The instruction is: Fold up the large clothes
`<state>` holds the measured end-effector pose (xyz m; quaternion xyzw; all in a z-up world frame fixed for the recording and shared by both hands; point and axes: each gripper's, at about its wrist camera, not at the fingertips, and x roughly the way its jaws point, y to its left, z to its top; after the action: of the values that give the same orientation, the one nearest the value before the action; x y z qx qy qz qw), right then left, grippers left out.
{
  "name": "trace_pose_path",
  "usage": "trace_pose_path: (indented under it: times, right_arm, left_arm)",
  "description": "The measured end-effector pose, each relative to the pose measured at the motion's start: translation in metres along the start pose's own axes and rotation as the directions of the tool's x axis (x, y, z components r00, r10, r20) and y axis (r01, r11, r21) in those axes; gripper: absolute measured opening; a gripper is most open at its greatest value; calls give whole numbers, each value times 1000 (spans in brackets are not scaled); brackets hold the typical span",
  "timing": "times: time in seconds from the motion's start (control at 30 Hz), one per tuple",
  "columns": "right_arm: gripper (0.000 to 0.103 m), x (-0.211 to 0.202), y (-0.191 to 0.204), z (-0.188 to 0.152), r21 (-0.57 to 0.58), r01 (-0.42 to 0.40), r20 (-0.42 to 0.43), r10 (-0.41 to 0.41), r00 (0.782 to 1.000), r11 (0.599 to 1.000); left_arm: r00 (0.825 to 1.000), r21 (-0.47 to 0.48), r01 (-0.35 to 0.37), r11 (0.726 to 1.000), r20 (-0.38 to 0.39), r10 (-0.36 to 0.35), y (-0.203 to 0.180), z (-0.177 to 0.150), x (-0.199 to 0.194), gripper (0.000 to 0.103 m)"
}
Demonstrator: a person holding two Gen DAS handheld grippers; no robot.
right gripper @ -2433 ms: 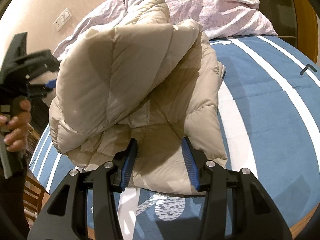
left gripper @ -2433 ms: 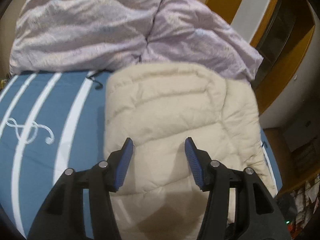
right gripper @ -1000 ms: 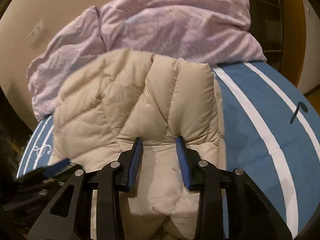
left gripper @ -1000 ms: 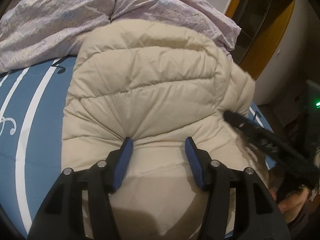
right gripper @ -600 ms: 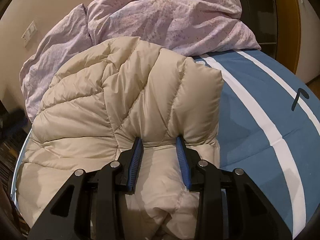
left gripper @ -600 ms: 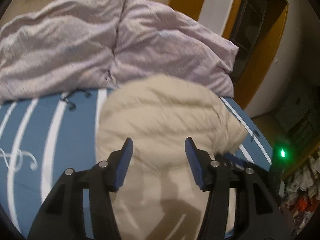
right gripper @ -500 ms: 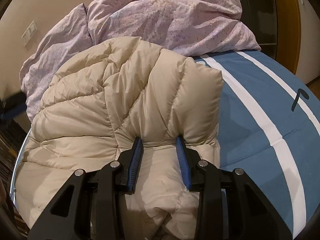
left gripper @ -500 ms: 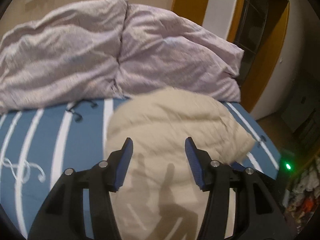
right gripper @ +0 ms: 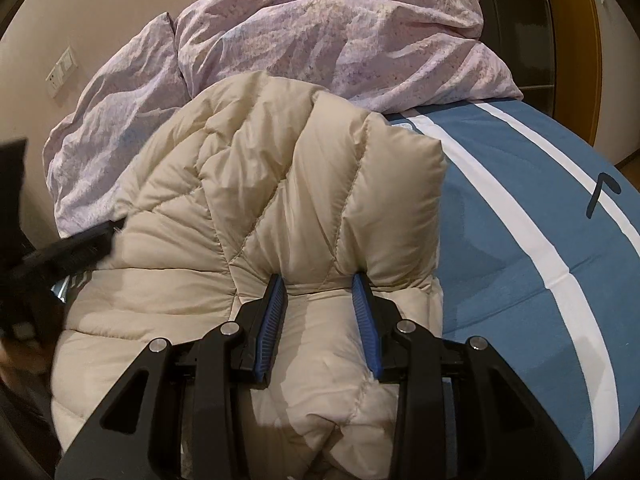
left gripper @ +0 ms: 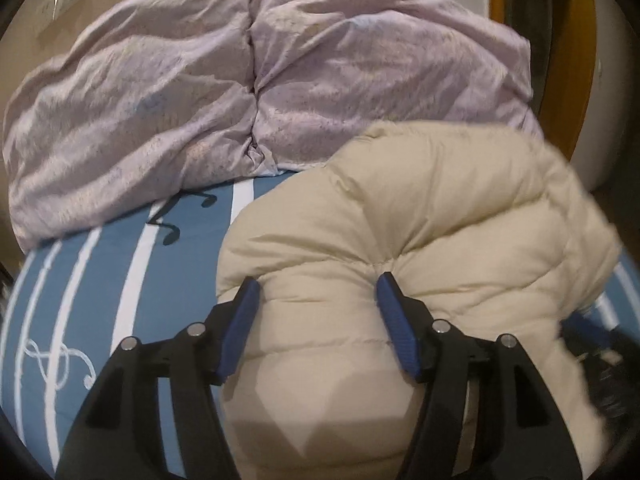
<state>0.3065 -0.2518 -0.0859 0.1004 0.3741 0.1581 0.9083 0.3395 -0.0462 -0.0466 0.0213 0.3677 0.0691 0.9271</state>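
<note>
Warm, dim indoor light, source above and behind cameras. Both views fisheye: strong barrel distortion, dark vignette at corners. Left wrist view: motion blur on right edge of puffer jacket (left gripper: 420, 216); angular shadow on jacket near bottom. Right wrist view sharp at centre, blurred dark shape at left edge. No glare.

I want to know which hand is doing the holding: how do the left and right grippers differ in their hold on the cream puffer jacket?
The right gripper is narrow, pinching a bunched fold of the puffer jacket; the left gripper stands wider, its jaws opening, with jacket padding bulging between them. Both have blue pads and point down at the jacket on the striped blue bedsheet.
</note>
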Motion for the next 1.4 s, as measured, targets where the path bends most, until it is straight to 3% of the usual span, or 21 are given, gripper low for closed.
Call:
trace_pose_path:
  times: [0.43,0.5,0.57,0.8,1.13,1.4]
  right_arm:
    - [40,-7,2,5,-10,11,-14,-11,1000,1000]
    - [49,-13,4,9,-6,14,-17,-14,1000,1000]
    - [57,-22,7,14,2,7,0,-7,1000,1000]
    - [58,-43,31,39,-51,31,97,-26,995,998]
    - [58,-20,34,68,-11,115,152,-112,982,993]
    - [58,16,9,54,29,157,71,-159,985,987]
  left_arm:
    - [999,20,-34,999,20,34,-9,-12,13,62]
    - [999,23,-37,999,21,37,-10,-12,13,62]
    - [999,19,-34,999,20,34,-10,-13,13,62]
    - [1000,6,-22,1000,18,22,-8,-14,14,62]
    - [1000,-2,-13,1000,19,13,-6,-14,15,62]
    - [1000,-20,14,1000,26,-14,-3,-14,15,63]
